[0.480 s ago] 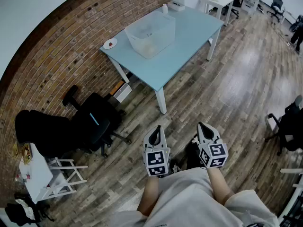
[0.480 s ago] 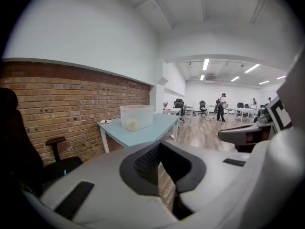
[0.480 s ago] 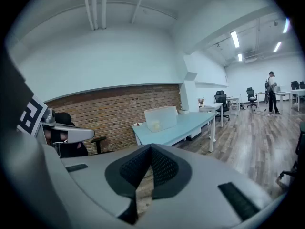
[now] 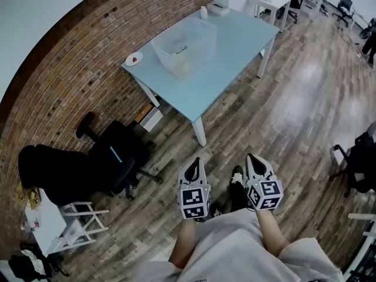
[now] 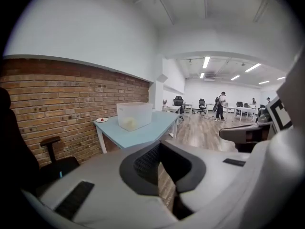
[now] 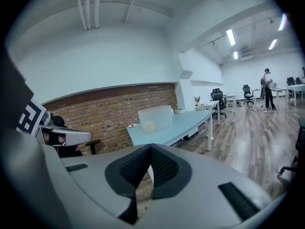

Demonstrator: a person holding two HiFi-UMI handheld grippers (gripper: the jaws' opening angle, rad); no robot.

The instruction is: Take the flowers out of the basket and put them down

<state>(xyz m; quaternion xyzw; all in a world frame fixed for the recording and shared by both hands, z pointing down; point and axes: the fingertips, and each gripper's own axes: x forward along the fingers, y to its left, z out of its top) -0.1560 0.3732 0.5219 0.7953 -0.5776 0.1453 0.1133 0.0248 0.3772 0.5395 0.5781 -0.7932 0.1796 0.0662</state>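
Observation:
A translucent plastic basket (image 4: pixel 183 46) stands on the light blue table (image 4: pixel 235 46), well ahead of me across the wooden floor. Something pale yellow (image 4: pixel 184 67) lies inside it, too small to make out. The basket (image 5: pixel 134 116) also shows far off in the left gripper view, and the basket (image 6: pixel 155 119) in the right gripper view. My left gripper (image 4: pixel 195 162) and right gripper (image 4: pixel 252 157) are held side by side close to the body, far from the table. The left gripper (image 5: pixel 159 144) and right gripper (image 6: pixel 150 148) are both shut with nothing between the pads.
A small plate (image 4: pixel 134 59) with something red sits at the table's left corner, a white bottle (image 4: pixel 204 12) at its far end. A black office chair (image 4: pixel 114 157) stands by the brick wall, a white stand (image 4: pixel 64 222) lower left. A person (image 5: pixel 221 106) stands far off.
The table and chair have shifted slightly left in the head view, and a shoe now shows further forward between the grippers. Both grippers keep their place and stay shut.

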